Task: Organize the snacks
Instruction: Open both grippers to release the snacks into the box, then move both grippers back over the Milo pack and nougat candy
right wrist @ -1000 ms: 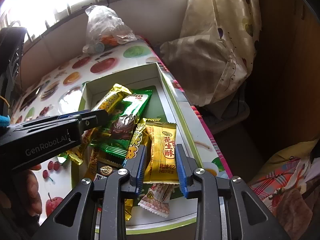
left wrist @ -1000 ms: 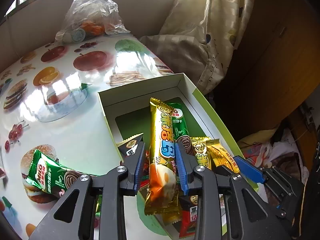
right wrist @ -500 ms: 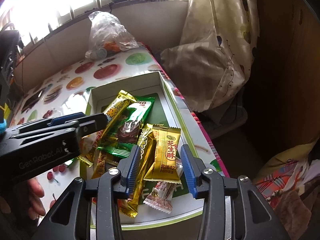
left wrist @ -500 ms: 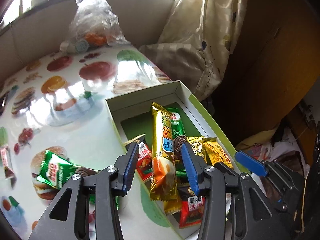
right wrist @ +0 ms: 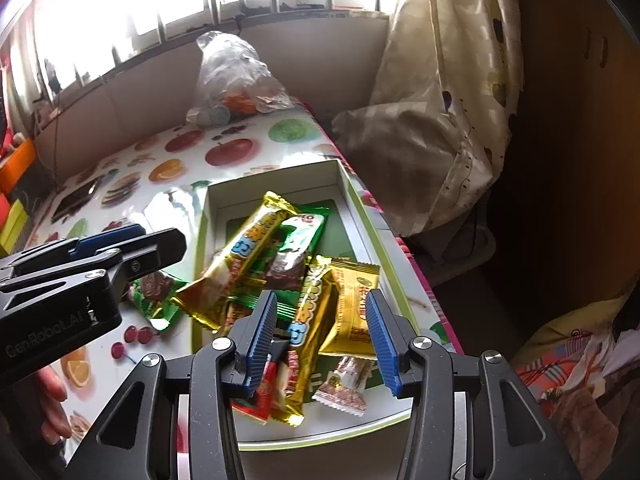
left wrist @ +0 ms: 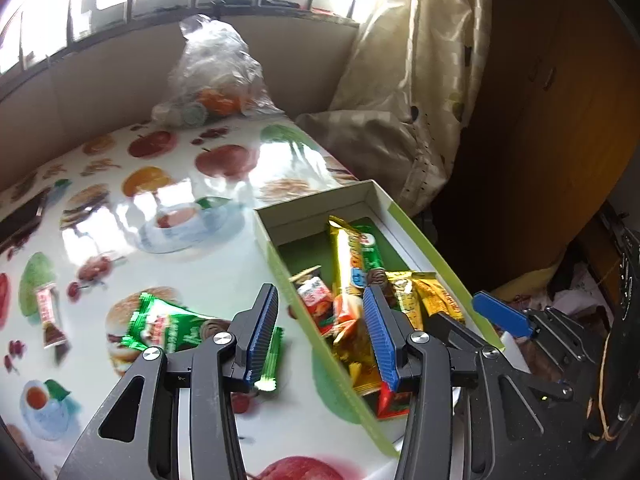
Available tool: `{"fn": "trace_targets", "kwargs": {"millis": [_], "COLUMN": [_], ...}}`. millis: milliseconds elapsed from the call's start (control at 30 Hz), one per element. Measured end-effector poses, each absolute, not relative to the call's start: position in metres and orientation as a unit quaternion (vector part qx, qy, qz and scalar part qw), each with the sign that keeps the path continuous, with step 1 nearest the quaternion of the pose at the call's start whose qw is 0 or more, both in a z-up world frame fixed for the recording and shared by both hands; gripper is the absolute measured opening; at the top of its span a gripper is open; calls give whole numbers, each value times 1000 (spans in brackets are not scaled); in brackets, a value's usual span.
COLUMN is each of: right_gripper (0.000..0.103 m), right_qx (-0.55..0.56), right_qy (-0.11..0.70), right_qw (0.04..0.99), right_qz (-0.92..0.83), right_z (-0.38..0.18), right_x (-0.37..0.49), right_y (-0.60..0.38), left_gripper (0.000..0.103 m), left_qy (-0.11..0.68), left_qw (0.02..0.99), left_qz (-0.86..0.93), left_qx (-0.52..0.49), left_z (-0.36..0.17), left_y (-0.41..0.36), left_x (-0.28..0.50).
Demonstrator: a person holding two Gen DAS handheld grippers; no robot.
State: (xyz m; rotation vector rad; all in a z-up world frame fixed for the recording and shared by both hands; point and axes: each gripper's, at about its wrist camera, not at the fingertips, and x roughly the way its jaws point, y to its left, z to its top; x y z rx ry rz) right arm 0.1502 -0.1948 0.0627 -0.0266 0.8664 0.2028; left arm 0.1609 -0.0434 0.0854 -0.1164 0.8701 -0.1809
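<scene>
A shallow green-and-white box [left wrist: 420, 236] [right wrist: 360, 208] sits at the table's right edge and holds several snack packets, among them a long gold bar [left wrist: 348, 256] [right wrist: 248, 248] and a gold peanut-candy packet [right wrist: 354, 304]. My left gripper [left wrist: 324, 332] is open and empty, raised above the box's left wall. A green snack packet [left wrist: 168, 326] [right wrist: 154, 292] lies on the table left of the box, just beyond the left finger. A small red-and-white candy [left wrist: 48, 312] lies further left. My right gripper [right wrist: 322, 332] is open and empty above the box's near end.
A clear plastic bag [left wrist: 216, 80] [right wrist: 232, 76] of items sits at the table's far edge by the window. A curtain [left wrist: 404, 92] hangs beyond the table's right side. The fruit-print tablecloth [left wrist: 120, 208] covers the table. The right gripper's blue tip [left wrist: 500, 312] shows right of the box.
Both grippers opened wider and pulled up and back from the box. The long gold bar, earlier between my left fingers, now lies free in the box.
</scene>
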Motion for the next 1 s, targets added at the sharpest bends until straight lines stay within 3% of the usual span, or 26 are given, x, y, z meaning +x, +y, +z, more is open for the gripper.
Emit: {"fn": "trace_targets", "kwargs": {"millis": [1000], "right_gripper": [46], "right_qx": [-39], "right_qy": [391], "right_qw": [898], "right_qz": [200], "right_z": [77], "right_x": [145], "right_y": [-116], "left_gripper": [46], "left_qy": [402], "left_qw": [912], "left_qz": [-6], "left_qx": [-77], "left_z": [90], "left_y": [43], "left_x": [124]}}
